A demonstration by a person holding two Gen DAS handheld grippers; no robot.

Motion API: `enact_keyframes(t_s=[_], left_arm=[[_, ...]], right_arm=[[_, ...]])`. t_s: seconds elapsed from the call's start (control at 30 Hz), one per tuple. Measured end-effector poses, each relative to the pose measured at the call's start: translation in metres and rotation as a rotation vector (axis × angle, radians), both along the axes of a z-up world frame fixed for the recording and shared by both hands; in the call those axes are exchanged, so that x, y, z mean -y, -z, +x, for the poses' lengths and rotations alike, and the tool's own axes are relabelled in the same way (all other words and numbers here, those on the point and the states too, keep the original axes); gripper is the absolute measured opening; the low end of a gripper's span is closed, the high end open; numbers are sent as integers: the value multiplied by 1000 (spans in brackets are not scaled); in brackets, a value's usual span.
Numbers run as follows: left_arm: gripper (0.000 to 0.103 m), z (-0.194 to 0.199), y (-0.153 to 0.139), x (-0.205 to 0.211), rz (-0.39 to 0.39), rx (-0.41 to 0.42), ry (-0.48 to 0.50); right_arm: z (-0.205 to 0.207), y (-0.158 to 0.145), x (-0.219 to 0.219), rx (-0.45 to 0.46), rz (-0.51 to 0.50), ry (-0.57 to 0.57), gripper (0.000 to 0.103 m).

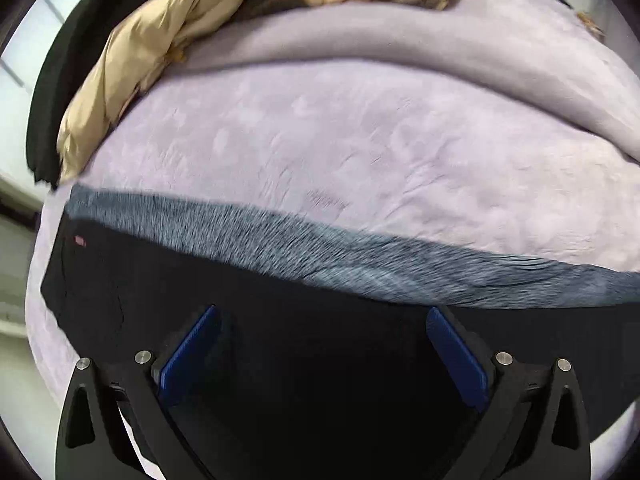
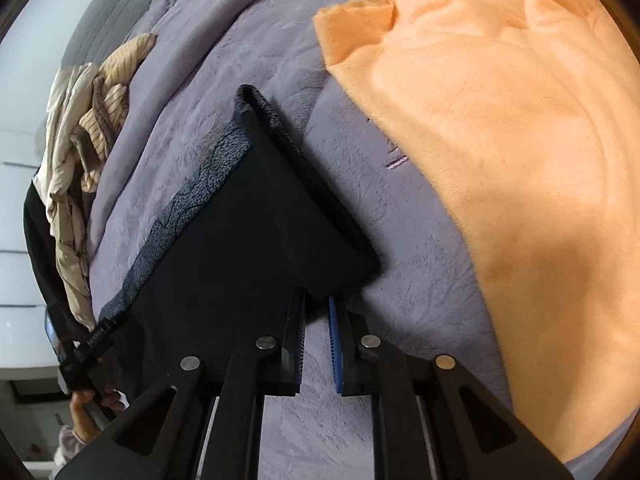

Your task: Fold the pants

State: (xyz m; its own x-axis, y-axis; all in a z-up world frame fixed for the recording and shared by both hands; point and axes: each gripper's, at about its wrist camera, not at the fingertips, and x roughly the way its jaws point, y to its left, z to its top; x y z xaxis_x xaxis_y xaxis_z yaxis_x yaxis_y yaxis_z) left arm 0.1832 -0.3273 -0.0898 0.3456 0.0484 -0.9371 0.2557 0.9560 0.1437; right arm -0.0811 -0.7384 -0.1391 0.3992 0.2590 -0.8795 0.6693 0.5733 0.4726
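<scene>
Lavender bedspread [image 1: 360, 140] served as work surface. Left view: left gripper [image 1: 320, 320] spread wide over black pants [image 1: 280, 300], holding nothing, prob. ready to pinch. Right view: right gripper [image 2: 317, 312] narrowly apart, empty, at pants [image 2: 240, 240] corner beside orange blanket [image 2: 520, 160].

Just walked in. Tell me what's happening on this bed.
A person with two handheld grippers is folding black pants on a lilac blanket. The pants already lie in a folded stack. The left gripper hovers wide open over them, holding nothing. The right gripper, nearly closed, sits at the stack's near corner. An orange blanket lies alongside.
</scene>
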Motion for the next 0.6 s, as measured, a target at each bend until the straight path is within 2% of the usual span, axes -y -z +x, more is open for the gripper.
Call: enact_keyframes(t_s=[0.1, 0.2, 0.27, 0.4, 0.43, 0.47, 0.53, 0.6], left_arm=[[103, 4, 8, 12, 35, 18, 41], [103, 14, 25, 13, 34, -25, -27], [103, 17, 29, 11, 8, -26, -54], [103, 22, 30, 15, 35, 28, -34], [103, 27, 32, 14, 36, 34, -36], [103, 32, 35, 12, 36, 34, -45], [103, 41, 34, 5, 25, 17, -71], [103, 42, 24, -4, 31, 11, -79]], right_arm=[[5, -30, -18, 90, -49, -82, 14], [36, -43, -46, 134, -91, -213, 15], [68, -38, -64, 135, -144, -294, 15], [131, -6, -79, 125, -181, -370, 15], [138, 1, -76, 105, -204, -374, 14], [148, 9, -72, 85, -236, -361, 10], [154, 14, -57, 74, -251, -306, 10], [147, 7, -36, 37, -274, -209, 17]])
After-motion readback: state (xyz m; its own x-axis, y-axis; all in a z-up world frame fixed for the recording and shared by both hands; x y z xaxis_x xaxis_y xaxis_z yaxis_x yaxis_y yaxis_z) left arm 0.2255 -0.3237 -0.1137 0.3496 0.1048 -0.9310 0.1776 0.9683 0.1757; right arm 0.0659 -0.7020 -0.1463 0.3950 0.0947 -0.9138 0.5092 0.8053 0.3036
